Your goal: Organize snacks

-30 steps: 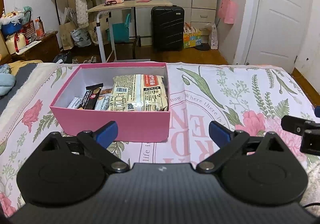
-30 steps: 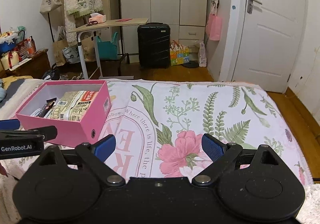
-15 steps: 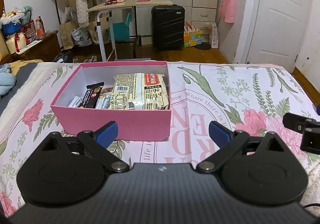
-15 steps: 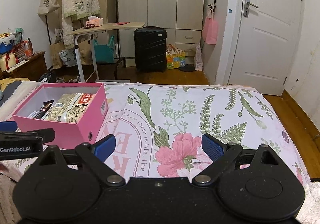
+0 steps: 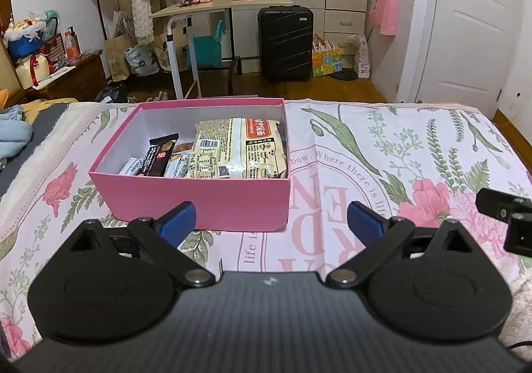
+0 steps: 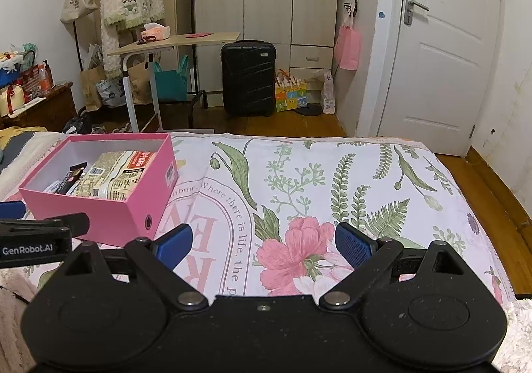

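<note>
Nothing moved since earlier frames | floral bedsheet (image 5: 415,147) carries pink box (image 5: 199,200) | box holds noodle packet (image 5: 239,150), dark bar (image 5: 159,155) | left gripper (image 5: 271,218), right gripper (image 6: 262,241): both jaws apart, empty, above sheet

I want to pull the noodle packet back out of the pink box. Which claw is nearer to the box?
Left. The left claw sits open right in front of the pink box; the right claw sits open over the floral sheet, off to the box's right.
</note>
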Demonstrator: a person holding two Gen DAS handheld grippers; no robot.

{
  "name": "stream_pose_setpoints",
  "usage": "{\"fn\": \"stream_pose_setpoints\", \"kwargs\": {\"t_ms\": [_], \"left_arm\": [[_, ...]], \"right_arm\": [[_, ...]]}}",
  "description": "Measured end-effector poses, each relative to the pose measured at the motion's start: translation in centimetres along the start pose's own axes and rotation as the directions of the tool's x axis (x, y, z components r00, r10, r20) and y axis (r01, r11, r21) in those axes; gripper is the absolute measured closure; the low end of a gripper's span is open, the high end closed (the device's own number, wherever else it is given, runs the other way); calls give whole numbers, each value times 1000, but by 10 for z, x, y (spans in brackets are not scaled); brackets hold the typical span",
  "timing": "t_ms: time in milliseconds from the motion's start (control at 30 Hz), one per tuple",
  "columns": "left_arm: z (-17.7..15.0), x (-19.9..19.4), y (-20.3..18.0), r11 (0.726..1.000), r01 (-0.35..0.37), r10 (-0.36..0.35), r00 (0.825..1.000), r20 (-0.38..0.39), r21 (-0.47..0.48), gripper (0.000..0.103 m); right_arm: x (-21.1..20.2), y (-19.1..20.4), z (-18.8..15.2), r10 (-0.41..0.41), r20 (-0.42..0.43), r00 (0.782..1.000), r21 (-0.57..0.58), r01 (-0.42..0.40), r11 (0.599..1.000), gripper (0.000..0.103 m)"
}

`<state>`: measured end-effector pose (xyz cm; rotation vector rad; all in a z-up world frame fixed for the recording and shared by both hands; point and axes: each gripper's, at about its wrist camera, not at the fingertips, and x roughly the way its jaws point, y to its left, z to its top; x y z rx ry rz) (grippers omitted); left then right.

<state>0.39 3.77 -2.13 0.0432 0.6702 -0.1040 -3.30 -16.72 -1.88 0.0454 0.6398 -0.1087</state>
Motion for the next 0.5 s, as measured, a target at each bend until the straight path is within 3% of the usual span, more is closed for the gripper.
{"fn": "stream_pose_setpoints", "kwargs": {"t_ms": [200, 500], "left_arm": [[-1, -7, -2, 1000, -16, 16, 999, 46, 11, 4], [1, -12, -2, 1000, -27, 27, 999, 35, 2, 3]], "right_arm": [[2, 0, -1, 0, -7, 1000, -13, 0, 1000, 8], [2, 1, -3, -4, -11, 1000, -16, 4, 1000, 8]]}}
